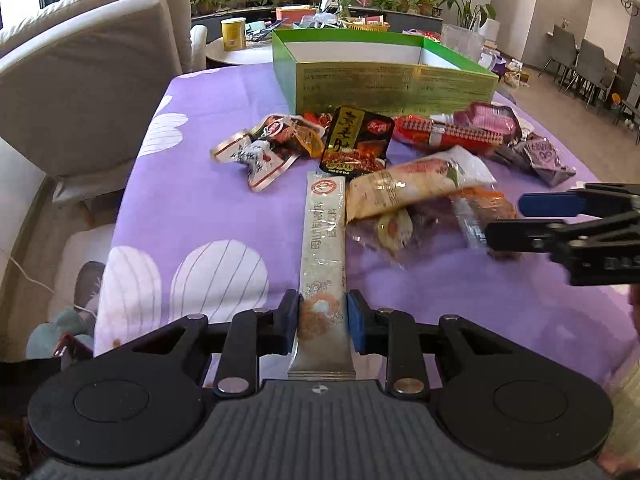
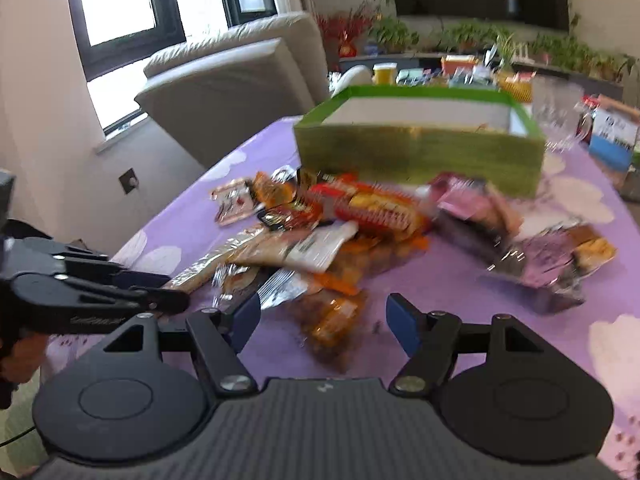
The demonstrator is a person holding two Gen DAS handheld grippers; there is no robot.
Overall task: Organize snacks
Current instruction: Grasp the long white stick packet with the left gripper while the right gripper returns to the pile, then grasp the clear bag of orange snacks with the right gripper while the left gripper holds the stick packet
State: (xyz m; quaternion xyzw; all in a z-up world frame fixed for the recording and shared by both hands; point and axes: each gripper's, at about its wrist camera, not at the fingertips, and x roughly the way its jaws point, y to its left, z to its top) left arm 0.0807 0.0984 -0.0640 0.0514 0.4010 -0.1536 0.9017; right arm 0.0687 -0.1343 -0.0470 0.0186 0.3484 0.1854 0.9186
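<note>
Pinching long flat foil sachet (image 1: 323, 248): left gripper (image 1: 323, 326) | right gripper (image 2: 322, 320) spread, empty

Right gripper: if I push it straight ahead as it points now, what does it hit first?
Most likely the orange snack packet lying between and just beyond the open right gripper, at the near edge of the snack pile. The image is blurred, so depth is uncertain.

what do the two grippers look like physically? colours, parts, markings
Both match: black linkage arms with silver pivot screws, round black discs on either side of a ribbed dark grey base, and blue pads on the fingers. The left gripper has a small round crosshair mark on its base. The right gripper has a faint pale mark there, blurred. No cables or sleeves clearly visible.
</note>
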